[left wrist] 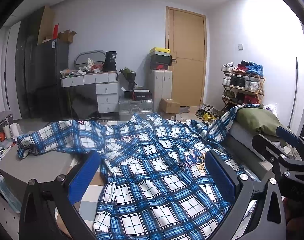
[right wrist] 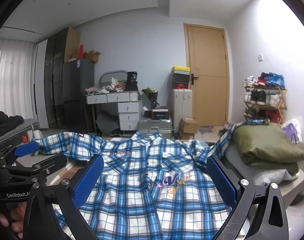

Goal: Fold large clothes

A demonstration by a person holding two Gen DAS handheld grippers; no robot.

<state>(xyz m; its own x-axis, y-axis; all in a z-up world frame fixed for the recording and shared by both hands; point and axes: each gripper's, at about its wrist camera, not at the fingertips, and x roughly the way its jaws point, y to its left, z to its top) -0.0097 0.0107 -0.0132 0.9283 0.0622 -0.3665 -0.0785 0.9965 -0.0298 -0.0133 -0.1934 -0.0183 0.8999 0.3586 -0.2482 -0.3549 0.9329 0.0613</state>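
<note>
- A blue-and-white plaid shirt [left wrist: 152,172] lies spread front-up on a low surface that shows a checked mat at its near left edge; its collar points away from the cameras, toward the wooden door [left wrist: 189,60].
- The shirt's left-hand sleeve [left wrist: 52,140] stretches out sideways over a grey box-like block; the other sleeve [left wrist: 226,120] climbs up onto the folded olive-green garment [left wrist: 257,120] to the right of the shirt.
- An embroidered emblem [right wrist: 174,182] sits on the shirt's chest, right of the button line.
- The left gripper [left wrist: 152,172] hovers over the shirt's lower body, jaws spread wide with nothing between the blue pads [left wrist: 84,176].
- The right gripper [right wrist: 155,178] hangs over the chest area, jaws likewise wide apart and empty, the emblem seen between them.
- In the right wrist view the left gripper appears at the shirt's left edge, a hand [right wrist: 10,218] wrapped around its handle.
- Beyond the shirt stand a white drawer desk [left wrist: 100,88], suitcases [left wrist: 162,86] and a shoe rack [left wrist: 243,86], all nearer the door.
</note>
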